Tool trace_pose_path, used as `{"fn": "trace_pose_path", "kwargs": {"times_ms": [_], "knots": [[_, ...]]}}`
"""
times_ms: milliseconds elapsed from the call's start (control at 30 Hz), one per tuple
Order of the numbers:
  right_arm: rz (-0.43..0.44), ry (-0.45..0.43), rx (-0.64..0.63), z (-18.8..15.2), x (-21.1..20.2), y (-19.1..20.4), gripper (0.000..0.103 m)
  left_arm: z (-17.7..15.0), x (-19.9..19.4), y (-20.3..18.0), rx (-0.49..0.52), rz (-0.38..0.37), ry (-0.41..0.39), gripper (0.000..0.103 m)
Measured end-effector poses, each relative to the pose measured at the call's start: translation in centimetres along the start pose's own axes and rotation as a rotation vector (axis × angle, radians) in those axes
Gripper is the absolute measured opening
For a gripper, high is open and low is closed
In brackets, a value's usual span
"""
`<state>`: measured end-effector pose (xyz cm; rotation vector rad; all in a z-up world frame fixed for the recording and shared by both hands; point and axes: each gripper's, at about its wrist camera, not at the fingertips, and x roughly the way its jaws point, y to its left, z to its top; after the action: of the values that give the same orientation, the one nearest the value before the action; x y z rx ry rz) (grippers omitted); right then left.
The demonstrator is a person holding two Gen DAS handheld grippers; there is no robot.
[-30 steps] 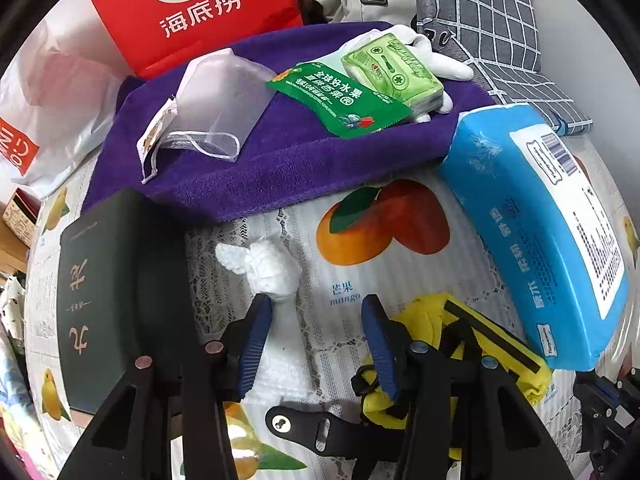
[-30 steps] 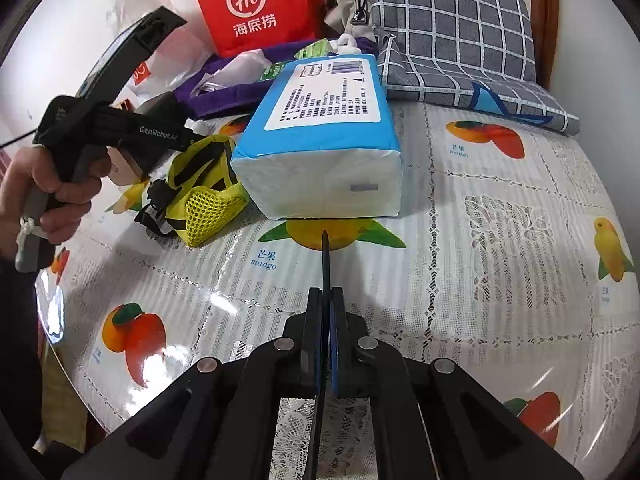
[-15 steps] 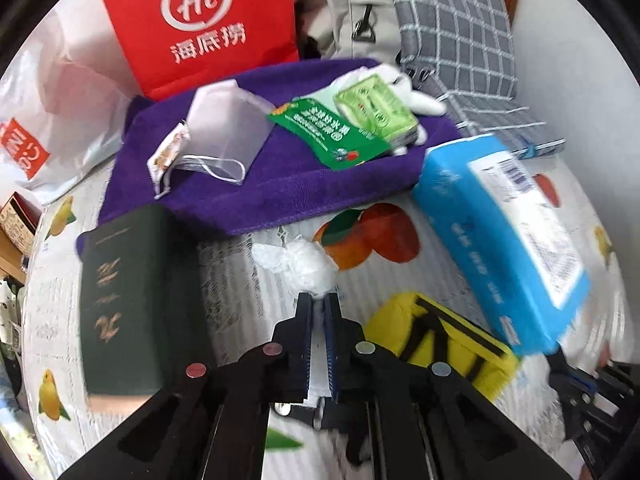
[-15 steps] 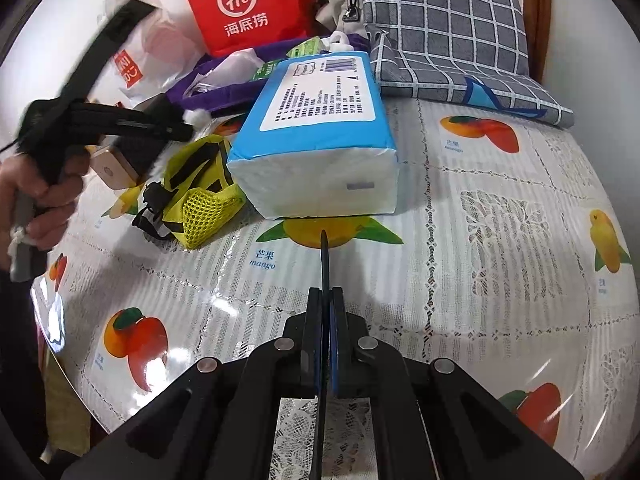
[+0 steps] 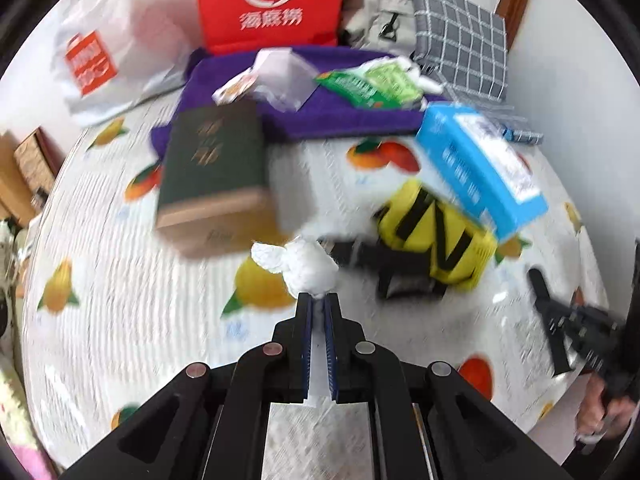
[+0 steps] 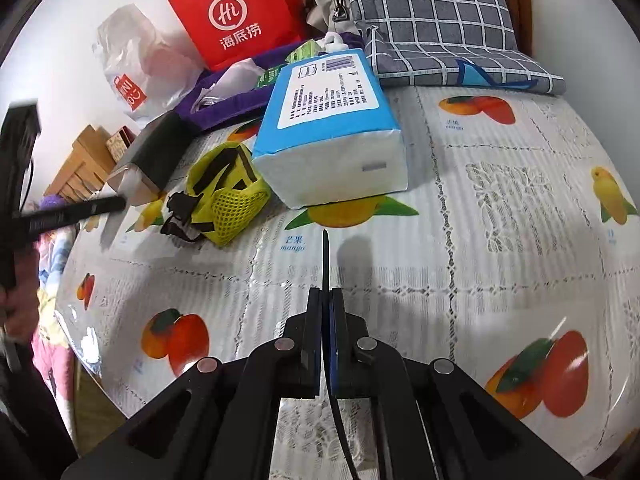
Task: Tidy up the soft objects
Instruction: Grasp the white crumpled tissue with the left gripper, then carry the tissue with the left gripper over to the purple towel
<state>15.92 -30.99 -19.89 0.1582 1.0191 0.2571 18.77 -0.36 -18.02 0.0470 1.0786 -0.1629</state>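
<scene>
Left wrist view is motion-blurred: print on the green packets (image 5: 370, 84) and dark box (image 5: 212, 164) is unreadable. The tissue pack (image 5: 480, 168) covers one corner of the yellow mesh pouch (image 5: 436, 232). In the right wrist view, the left gripper (image 6: 60, 216) is cut off at the picture's edge, its fingertips blurred.

Crumpled white tissue wad (image 5: 310, 266) at centre, yellow mesh pouch with black straps (image 5: 436, 240) at 3 o'clock, sky-blue tissue pack with white label (image 6: 332, 128), dark green book (image 5: 214, 160) at 11, purple towel (image 5: 340, 114) and red paper bag with white logo (image 5: 268, 2) at 12, grey checked cushion (image 6: 432, 20), white tablecloth printed with orange and yellow fruit (image 6: 500, 240)
</scene>
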Motion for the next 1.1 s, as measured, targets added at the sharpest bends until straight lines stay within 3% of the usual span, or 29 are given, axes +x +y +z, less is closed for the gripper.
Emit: {"fn": "trace_pose_path", "kwargs": {"times_ms": [267, 433, 633, 767, 933, 1000, 1033, 1100], "knots": [[-0.062, 0.012, -0.028, -0.8, 0.1, 0.6, 0.004, -3.7, 1.1, 2.1, -0.057, -0.017, 0.048, 0.007], [-0.104, 0.021, -0.07, -1.1, 0.5, 1.2, 0.004, -3.7, 2.4, 2.2, -0.067, -0.054, 0.042, 0.01], [-0.119, 0.024, -0.102, -1.3, 0.3, 1.4, 0.004, -3.1, 2.8, 1.9, -0.072, -0.073, 0.013, 0.023], [-0.119, 0.024, -0.099, -1.0, -0.2, 1.5, 0.003, -2.8, 2.7, 2.0, -0.071, -0.048, 0.015, 0.023], [-0.111, 0.018, -0.087, -0.5, -0.7, 1.6, 0.003, -3.1, 1.9, 2.9, -0.083, -0.07, 0.01, 0.024], [-0.112, 0.025, -0.083, -0.4, -0.6, 1.7, 0.003, -3.1, 1.6, 3.4, -0.098, -0.076, 0.001, 0.036], [-0.113, 0.028, -0.082, -0.4, -0.5, 1.7, 0.003, -3.0, 1.4, 3.6, -0.108, -0.074, -0.011, 0.049], [-0.114, 0.034, -0.082, -0.3, -0.3, 1.7, 0.004, -2.8, 1.4, 3.9, -0.113, -0.067, -0.041, 0.053]]}}
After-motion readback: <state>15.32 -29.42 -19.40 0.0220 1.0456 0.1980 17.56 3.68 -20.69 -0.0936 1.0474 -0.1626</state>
